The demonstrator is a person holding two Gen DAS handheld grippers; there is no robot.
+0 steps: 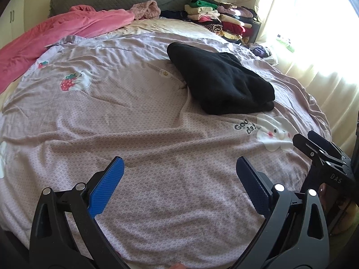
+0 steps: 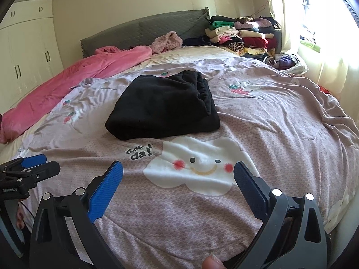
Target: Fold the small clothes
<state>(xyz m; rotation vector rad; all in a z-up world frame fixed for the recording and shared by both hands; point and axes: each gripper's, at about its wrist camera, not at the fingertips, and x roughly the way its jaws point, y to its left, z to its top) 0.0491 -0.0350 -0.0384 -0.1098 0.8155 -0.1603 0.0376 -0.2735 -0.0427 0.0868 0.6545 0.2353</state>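
A folded black garment (image 2: 163, 109) lies on the lilac bedspread (image 1: 139, 134). Both the left gripper (image 1: 179, 174) and right gripper (image 2: 178, 174) hover spread and seemingly empty, well short of it.

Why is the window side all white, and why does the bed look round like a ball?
Left wrist view: sunlight through the curtain washes it out to plain white. Right wrist view: the same glare hides the window. Both views: the fisheye lens bends the flat bedspread into a dome and darkens the corners.

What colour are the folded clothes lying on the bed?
The folded garment is plain black, clearest in the right wrist view.
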